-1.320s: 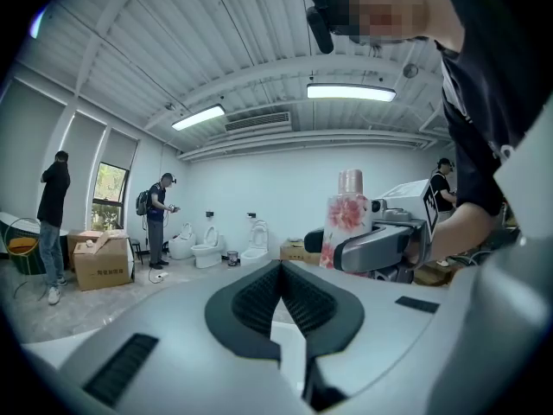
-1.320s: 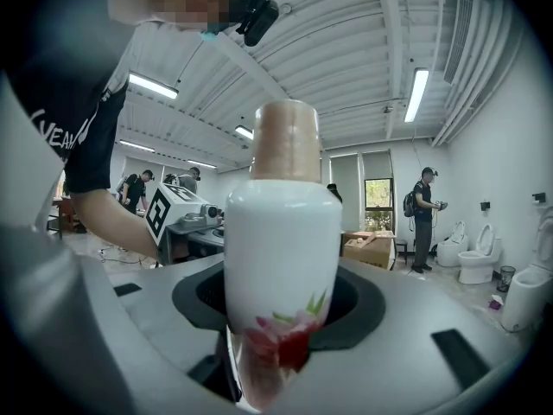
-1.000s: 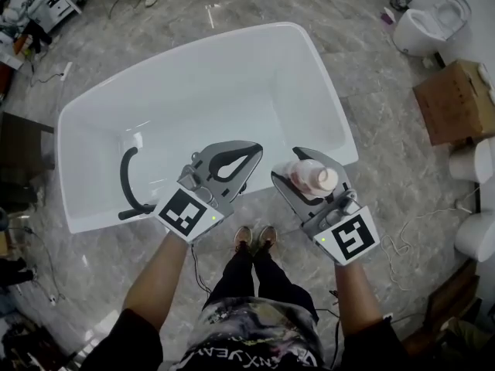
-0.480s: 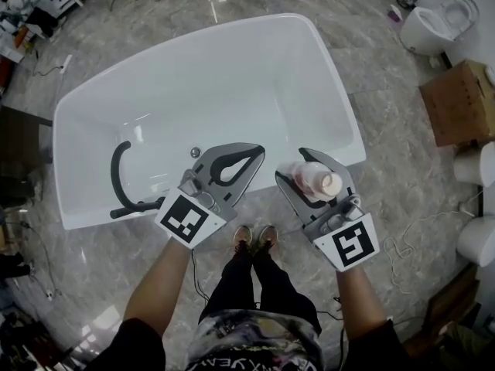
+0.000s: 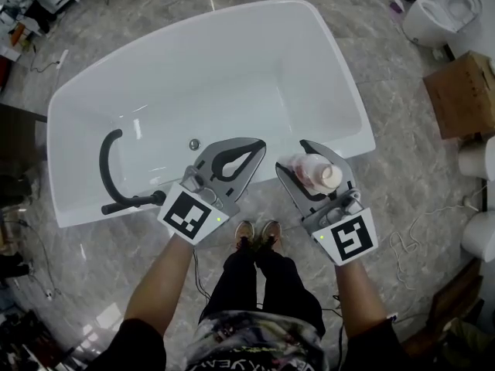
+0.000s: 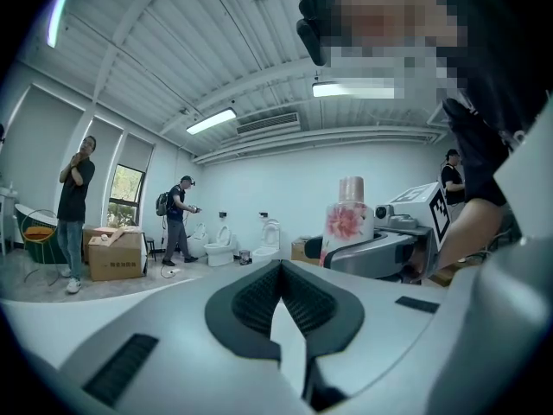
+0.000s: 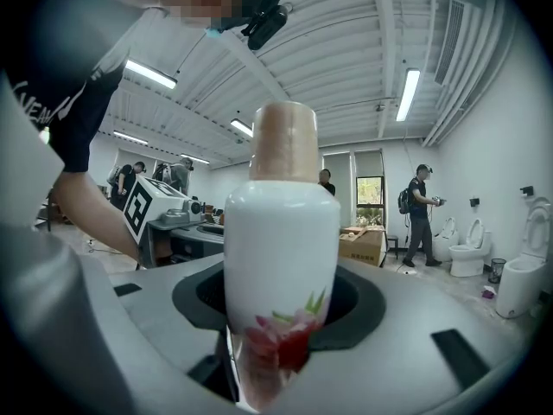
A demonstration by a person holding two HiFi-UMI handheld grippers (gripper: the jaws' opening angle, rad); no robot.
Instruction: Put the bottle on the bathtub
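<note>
The white bathtub (image 5: 362, 127) fills the middle of the head view. A white bottle (image 5: 313, 173) with a pink flower print and a beige cap stands upright between the jaws of my right gripper (image 5: 295, 158), which is shut on its body. The bottle hangs over the tub's near rim at the right. The right gripper view shows the bottle (image 7: 281, 258) close up, hiding the jaw tips. My left gripper (image 5: 255, 147) is beside it over the same rim, jaw tips touching, nothing held. In the left gripper view its tips (image 6: 281, 264) meet, and the bottle (image 6: 348, 219) shows at the right.
A black curved hose (image 5: 108, 168) lies in the tub's left end, near a drain (image 5: 194, 144). On the marble floor stand a toilet (image 5: 437, 18), a cardboard box (image 5: 464, 91) and white cylinders (image 5: 476, 161) at the right. My feet (image 5: 257, 234) are just before the tub. Other people stand farther off.
Both grippers have sunk together towards the tub's near rim, side by side. The bottle stays upright in the right gripper and the left jaws stay closed.
</note>
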